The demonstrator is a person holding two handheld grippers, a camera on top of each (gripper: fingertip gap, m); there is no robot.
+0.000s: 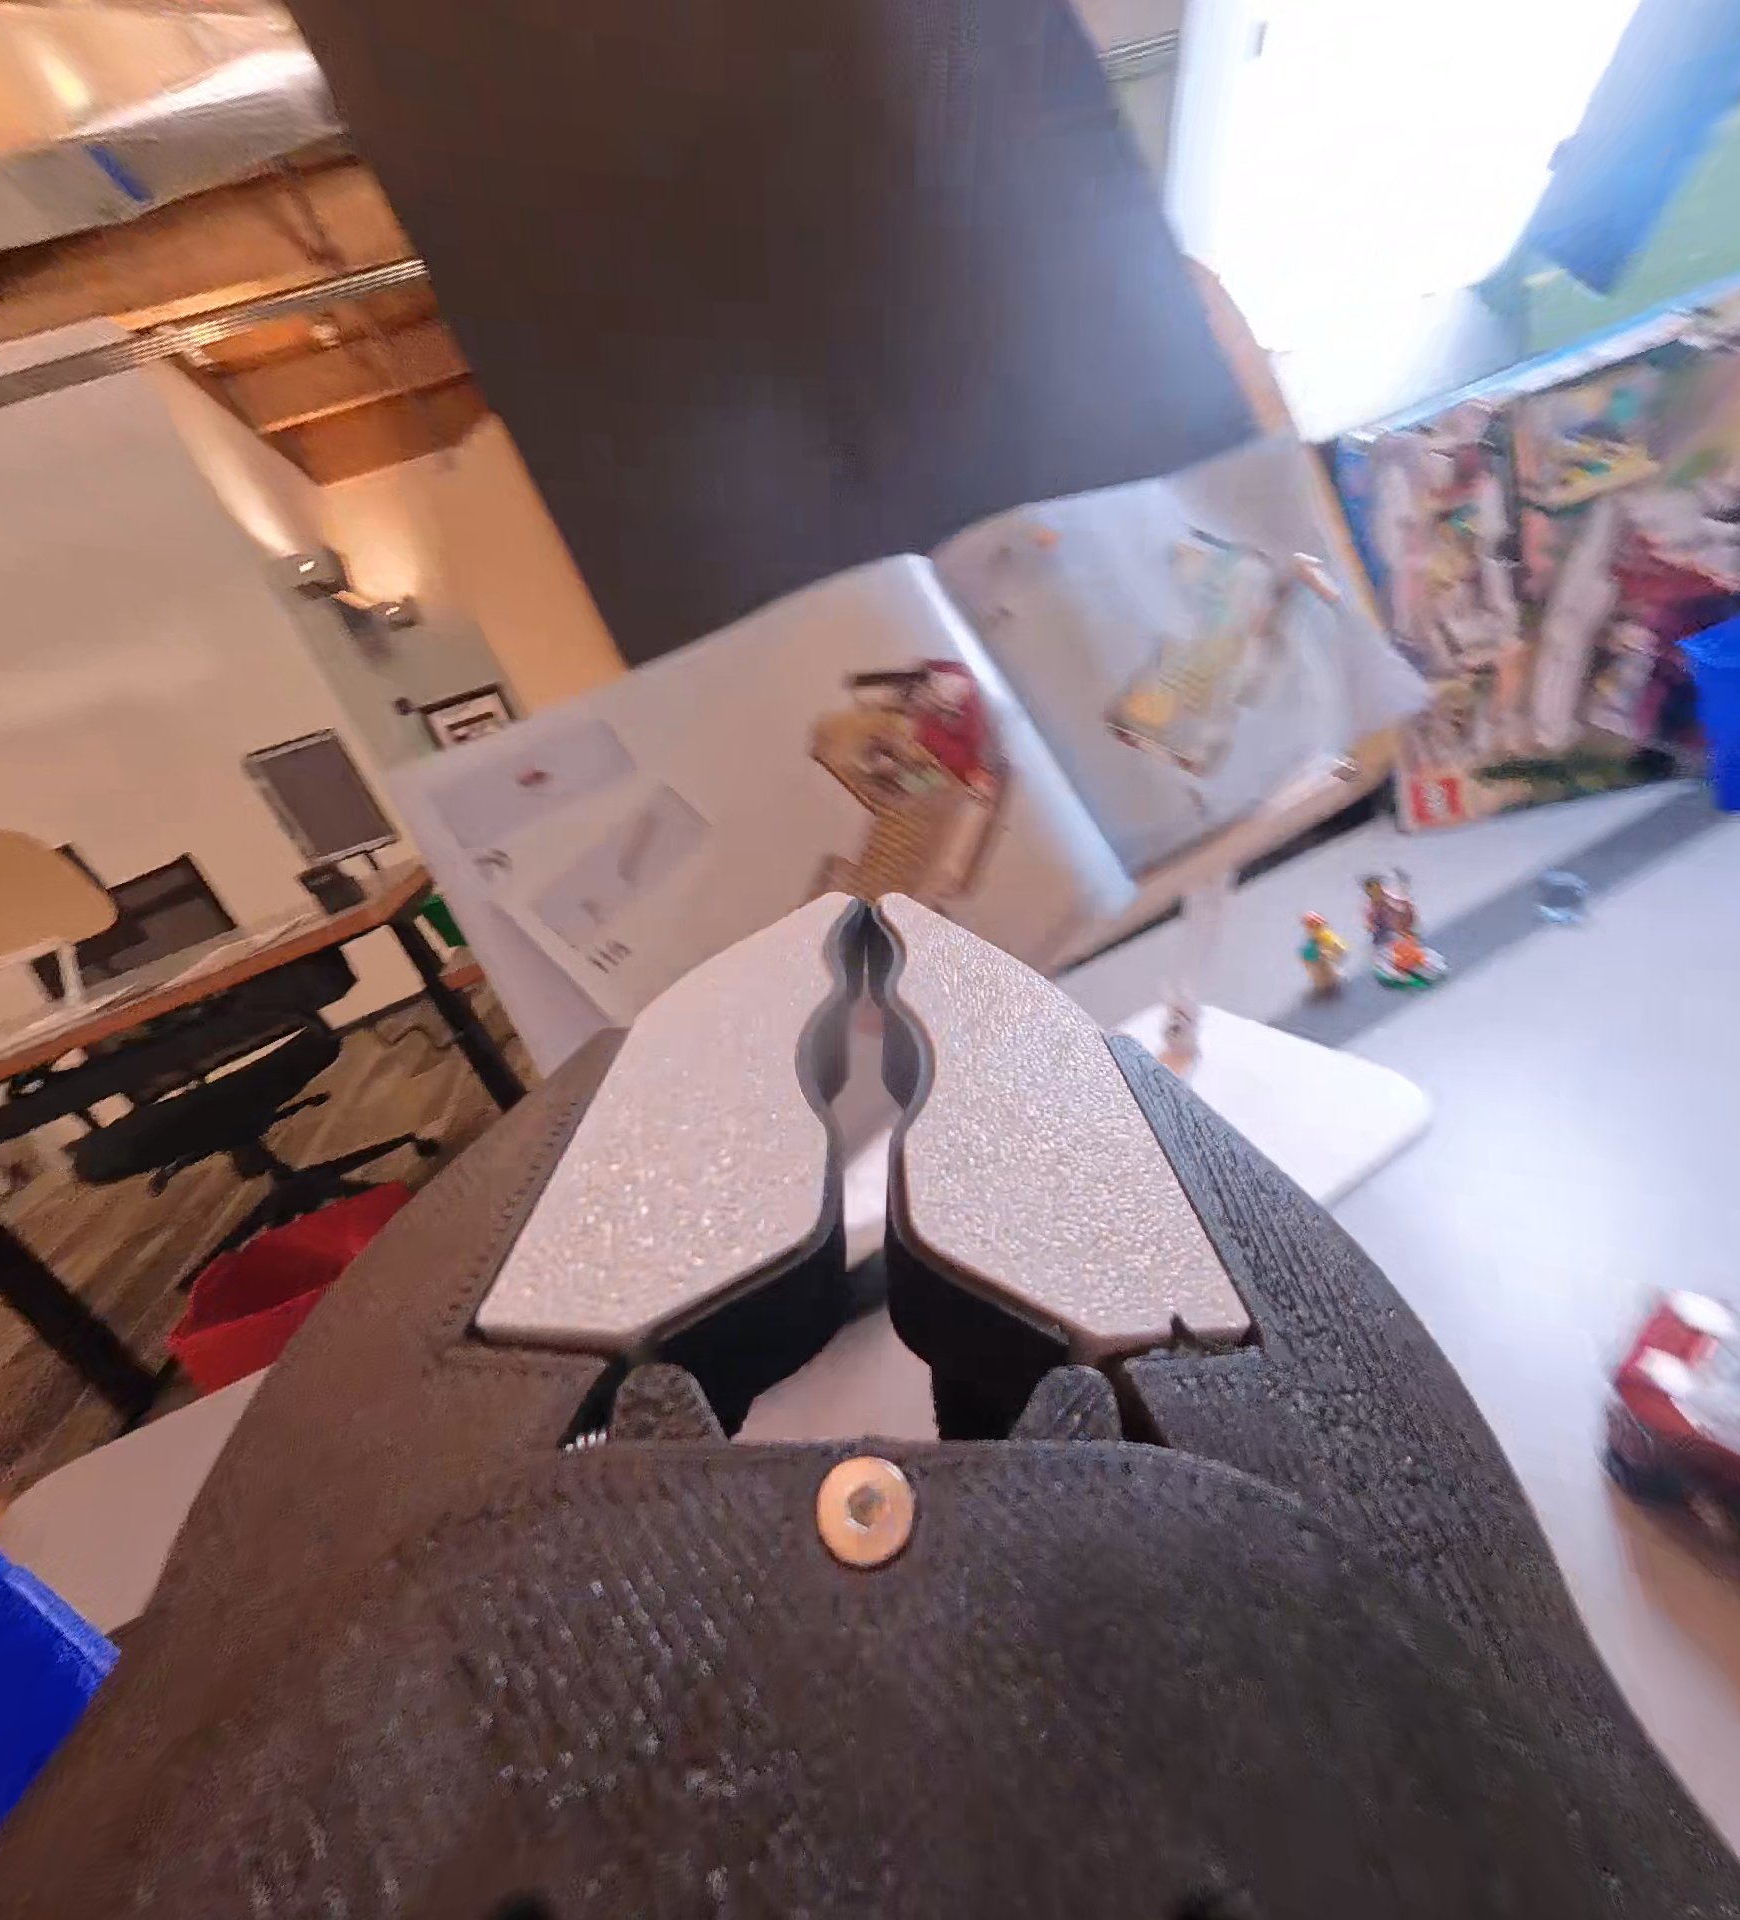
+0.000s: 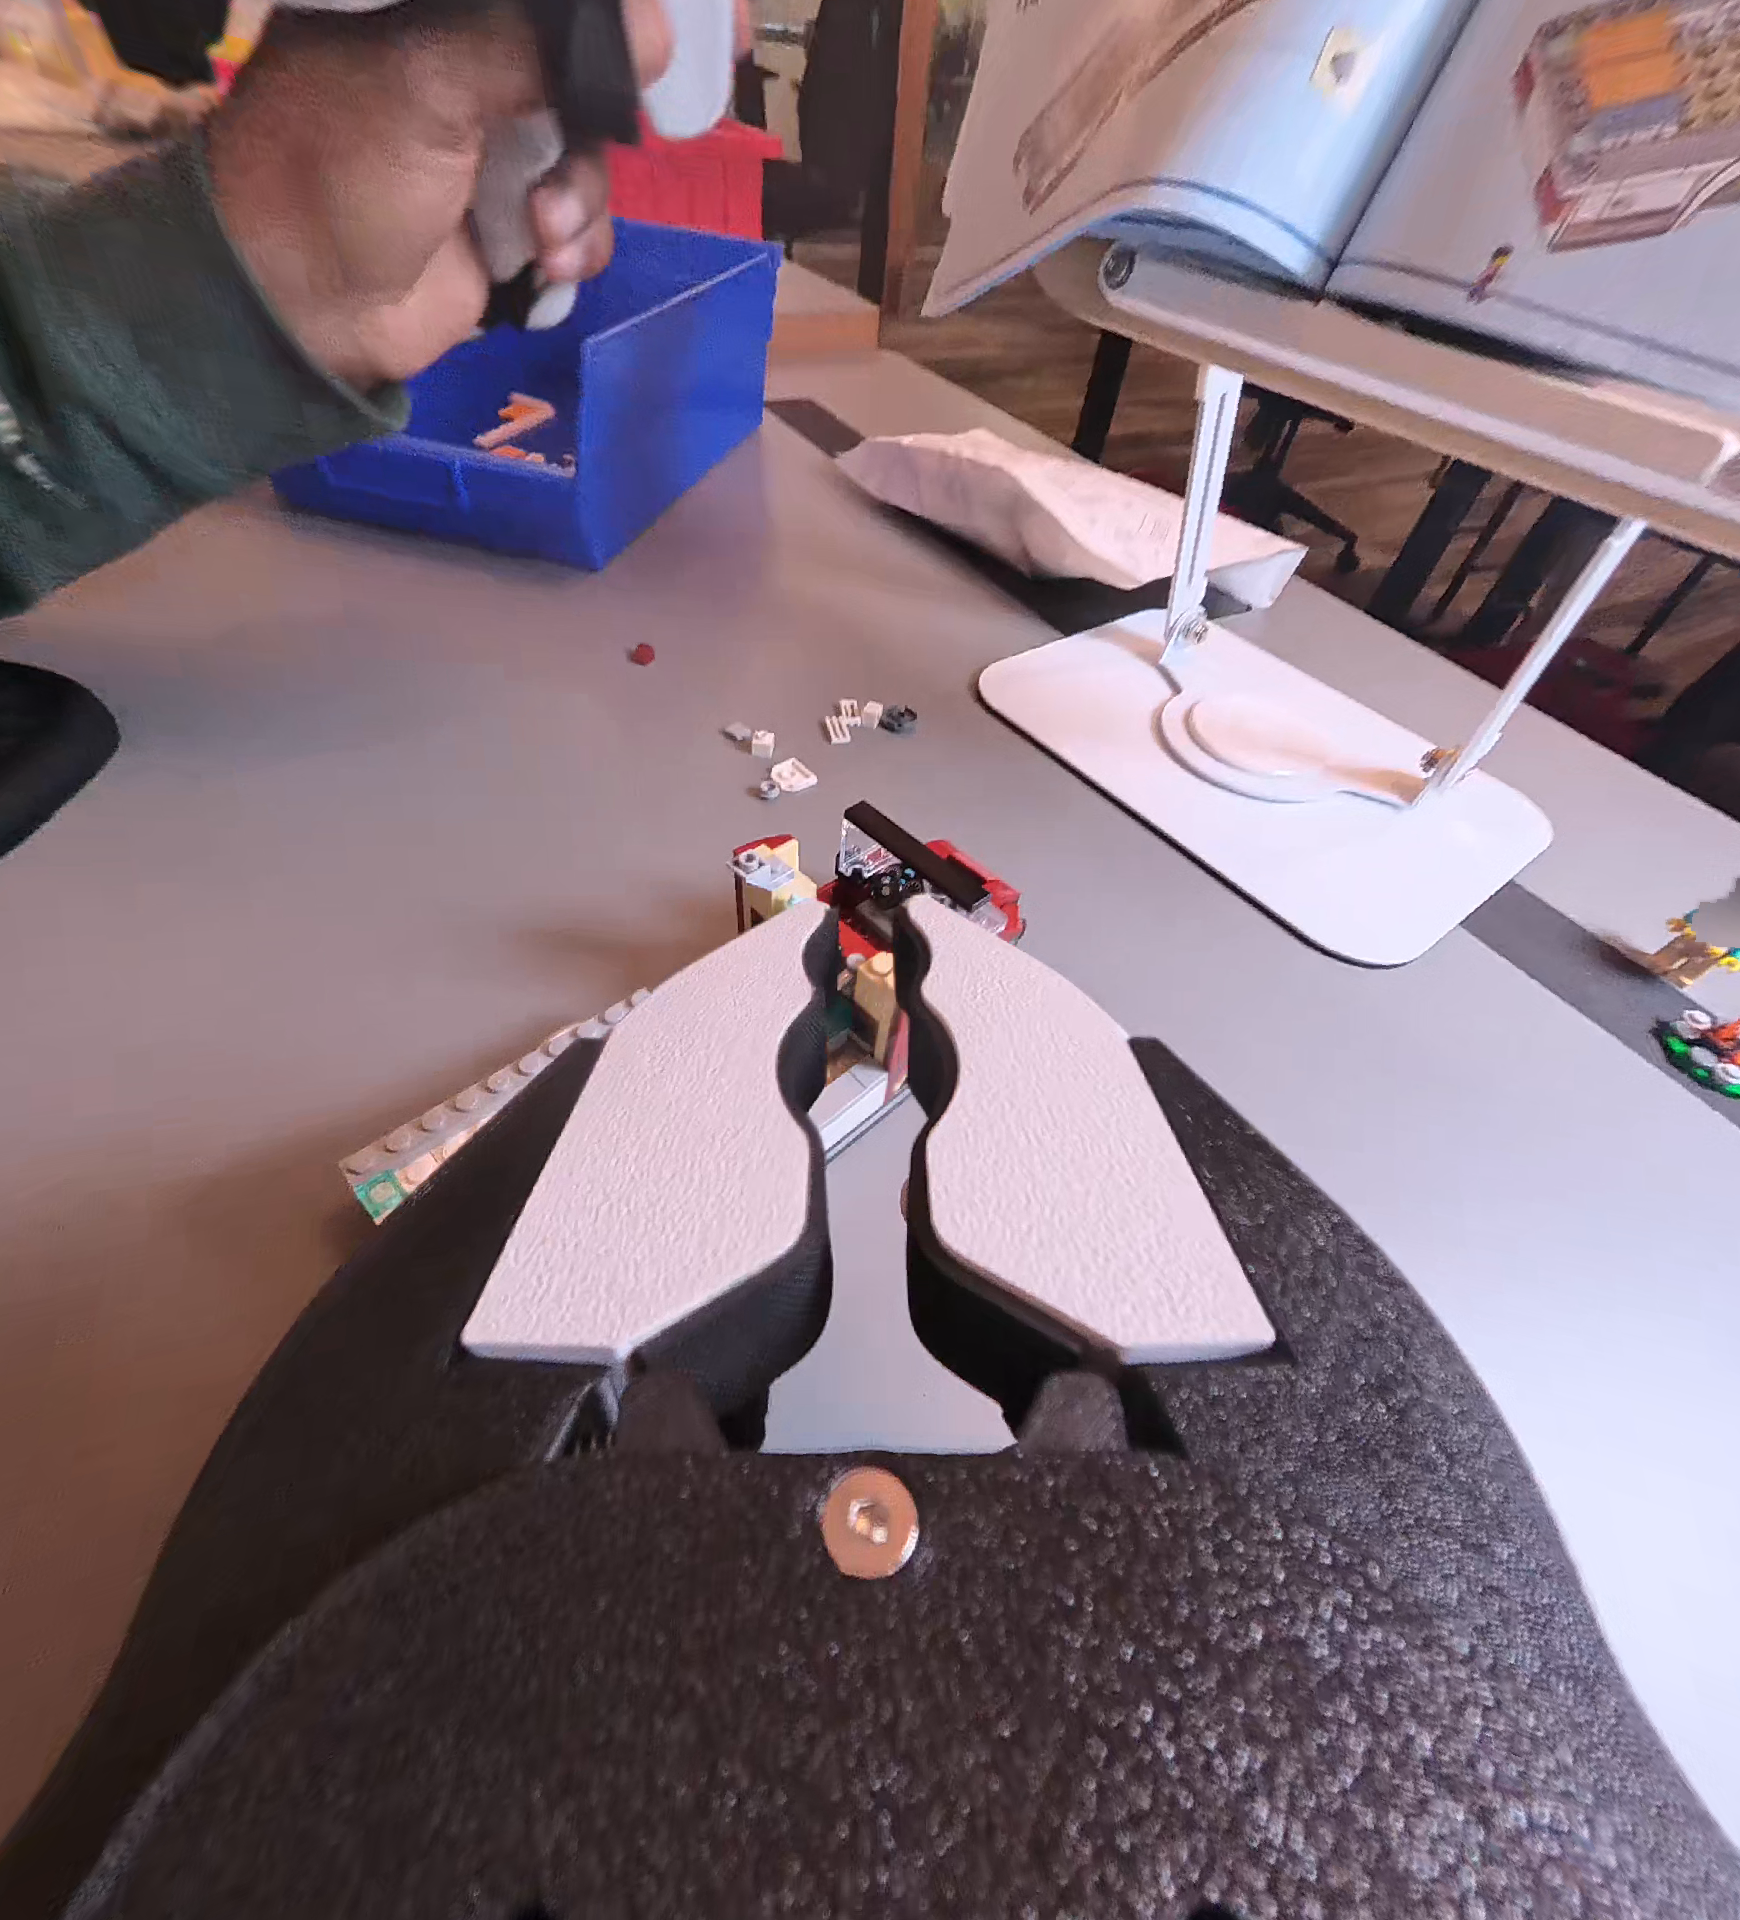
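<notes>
- A partly built red-and-tan toy-brick model (image 2: 845,925) sits on the grey table (image 2: 326,831).
- Small loose grey and white brick pieces (image 2: 814,743) lie beyond it.
- A blue plastic bin (image 2: 637,416) stands far left; a white metal book stand (image 2: 1261,790) stands right, bearing an open instruction booklet (image 2: 1365,125).

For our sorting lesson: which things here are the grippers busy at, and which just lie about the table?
At the grippers:
- right gripper, fingers astride the red brick-built model; contact unclear
- left gripper, shut, above the blue bin

Lying about:
- loose small bricks
- white booklet stand
- minifigures
- white bag
</notes>
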